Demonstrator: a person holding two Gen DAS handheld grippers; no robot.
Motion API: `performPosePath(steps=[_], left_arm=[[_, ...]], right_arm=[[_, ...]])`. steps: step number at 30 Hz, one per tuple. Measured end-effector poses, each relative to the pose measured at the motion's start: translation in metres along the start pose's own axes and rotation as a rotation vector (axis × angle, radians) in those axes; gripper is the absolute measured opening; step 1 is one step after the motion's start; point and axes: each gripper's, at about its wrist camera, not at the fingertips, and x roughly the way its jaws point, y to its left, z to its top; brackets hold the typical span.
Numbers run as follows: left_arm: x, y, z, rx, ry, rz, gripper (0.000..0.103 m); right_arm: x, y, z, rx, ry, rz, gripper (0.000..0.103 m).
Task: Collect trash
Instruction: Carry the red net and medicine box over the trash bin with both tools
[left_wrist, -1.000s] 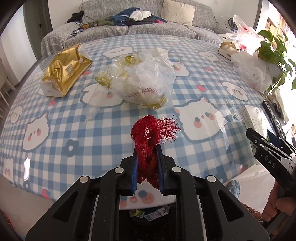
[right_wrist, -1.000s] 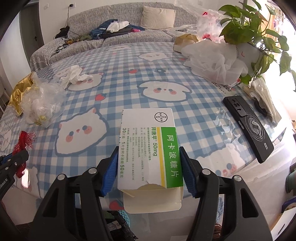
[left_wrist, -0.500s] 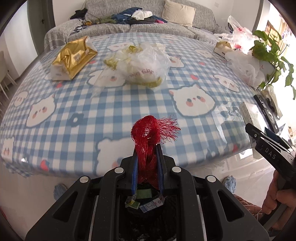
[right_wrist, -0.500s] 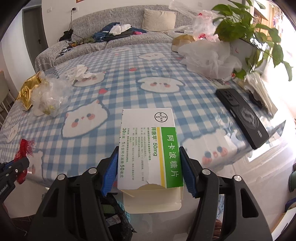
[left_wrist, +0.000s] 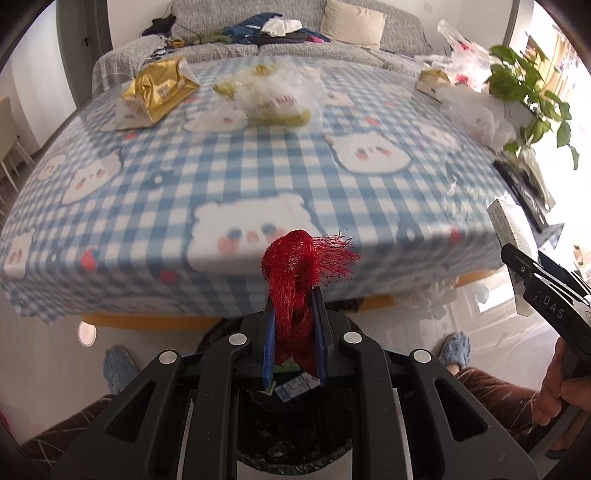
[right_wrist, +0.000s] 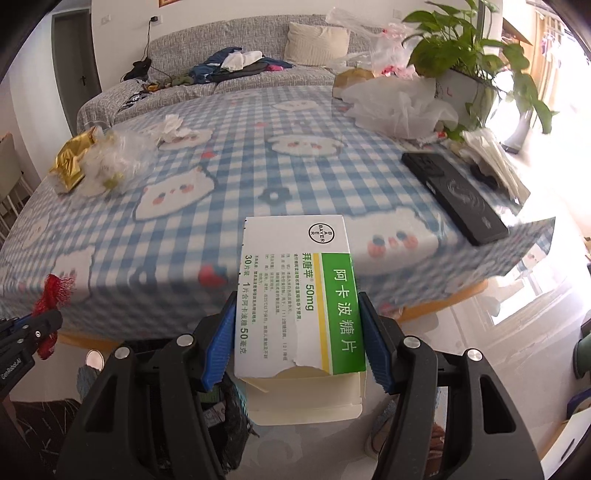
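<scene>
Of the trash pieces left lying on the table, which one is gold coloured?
The crumpled gold foil bag at the table's far left corner; the clear plastic bag beside it and the white tissue are not gold.

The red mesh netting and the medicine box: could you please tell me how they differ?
The red mesh netting is soft, crumpled and frayed; the medicine box is rigid, flat-sided, printed white and green, with a torn end. The netting is pinched narrow in the left tongs; the box spans the wider-set right tongs. Both are held off the table.

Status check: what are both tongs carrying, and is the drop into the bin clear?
Left tongs shut on red mesh netting, above the black-lined bin. Right tongs shut on medicine box. Nothing visibly in the way.
</scene>
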Motion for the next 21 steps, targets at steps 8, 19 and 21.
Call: performPosePath(steps=[8, 19, 21], left_arm=[[0.004, -0.001, -0.027, -0.010, 0.024, 0.005, 0.016], [0.035, 0.010, -0.069, -0.030, 0.092, 0.035, 0.016], [0.043, 0.014, -0.077, -0.047, 0.113, 0.029, 0.016]], right_arm=[[-0.004, 0.007, -0.031, -0.019, 0.019, 0.008, 0.059], [0.012, 0.011, -0.071, -0.019, 0.092, -0.004, 0.059], [0.015, 0.012, -0.078, -0.012, 0.110, -0.007, 0.059]])
